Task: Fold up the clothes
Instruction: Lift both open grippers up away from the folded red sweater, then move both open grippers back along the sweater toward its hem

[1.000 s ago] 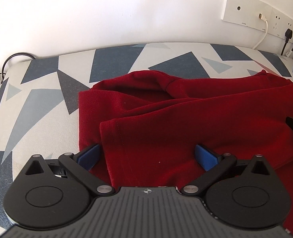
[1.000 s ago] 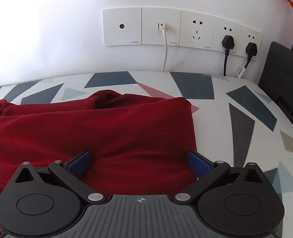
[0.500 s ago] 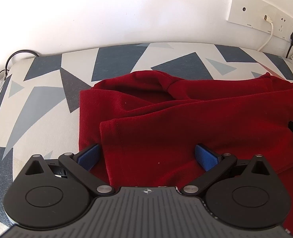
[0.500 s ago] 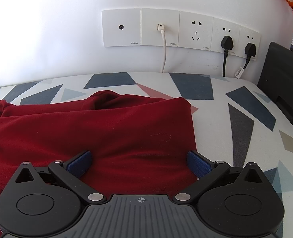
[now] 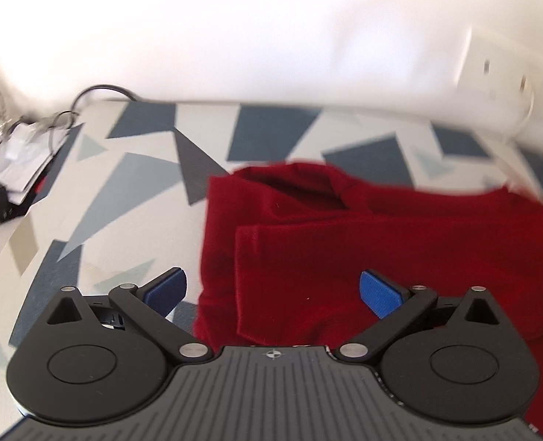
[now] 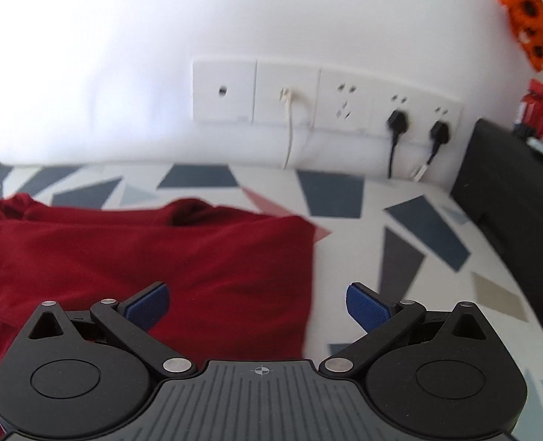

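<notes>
Both tongs (image 5: 273, 290) (image 6: 258, 307) shifted outward, wide open, empty above red garment (image 5: 400, 242).

red garment (image 5: 400, 250) cut off at right edge, wall sockets (image 5: 510, 77) motion-blurred

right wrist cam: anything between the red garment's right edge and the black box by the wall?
Nothing: in the right wrist view only bare patterned tabletop lies between the red garment and the black box.

Two low wrist views facing the wall, sharing red garment (image 5: 400, 250).
</notes>
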`<action>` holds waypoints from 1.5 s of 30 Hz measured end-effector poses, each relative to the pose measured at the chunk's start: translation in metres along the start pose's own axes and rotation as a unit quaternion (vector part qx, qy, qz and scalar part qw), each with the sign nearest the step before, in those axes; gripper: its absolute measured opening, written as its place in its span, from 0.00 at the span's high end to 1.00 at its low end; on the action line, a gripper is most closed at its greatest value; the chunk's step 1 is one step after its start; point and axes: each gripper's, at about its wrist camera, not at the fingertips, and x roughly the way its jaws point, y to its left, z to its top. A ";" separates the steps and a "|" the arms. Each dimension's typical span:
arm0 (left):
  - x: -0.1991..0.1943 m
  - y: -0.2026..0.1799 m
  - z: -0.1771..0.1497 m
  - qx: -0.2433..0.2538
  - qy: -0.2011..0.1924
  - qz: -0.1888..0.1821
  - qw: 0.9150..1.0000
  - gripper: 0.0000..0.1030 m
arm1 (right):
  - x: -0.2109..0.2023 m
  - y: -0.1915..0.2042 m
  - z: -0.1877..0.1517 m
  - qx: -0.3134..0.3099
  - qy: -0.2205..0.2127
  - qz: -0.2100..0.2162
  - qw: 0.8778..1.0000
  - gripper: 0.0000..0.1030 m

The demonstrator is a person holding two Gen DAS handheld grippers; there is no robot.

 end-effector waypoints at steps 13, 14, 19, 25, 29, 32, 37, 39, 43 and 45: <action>-0.106 0.079 -0.091 -0.082 -0.030 -0.007 0.996 0.00 | -0.109 -0.013 -0.037 0.067 -0.008 -0.032 0.997 0.01; -0.114 0.087 -0.104 -0.085 -0.030 -0.004 0.996 0.00 | -0.118 -0.009 -0.043 0.060 -0.007 -0.031 0.998 0.01; -0.150 0.115 -0.155 -0.083 -0.031 0.008 0.996 0.00 | -0.156 0.001 -0.072 0.057 -0.001 -0.025 0.998 0.01; -0.185 0.135 -0.192 -0.097 -0.052 0.012 0.994 0.00 | -0.198 0.007 -0.107 0.062 0.013 -0.024 0.998 0.01; -0.194 0.140 -0.207 -0.106 -0.038 -0.003 0.994 0.00 | -0.223 0.010 -0.125 0.060 0.025 -0.032 0.997 0.01; -0.202 0.143 -0.216 -0.111 -0.041 -0.009 0.993 0.00 | -0.241 0.011 -0.132 0.045 0.030 -0.039 0.998 0.01; -0.215 0.149 -0.228 -0.108 -0.064 -0.013 0.992 0.00 | -0.261 0.009 -0.134 0.037 0.031 -0.052 0.997 0.01; -0.220 0.146 -0.234 -0.075 -0.070 -0.016 0.995 0.00 | -0.266 0.008 -0.133 0.045 0.032 -0.044 0.997 0.01; -0.227 0.139 -0.248 0.007 -0.090 0.001 0.996 0.00 | -0.272 0.018 -0.131 0.023 0.033 -0.019 0.999 0.01; -0.226 0.137 -0.254 0.030 -0.093 0.006 0.995 0.00 | -0.274 0.023 -0.134 0.008 0.034 -0.019 0.999 0.01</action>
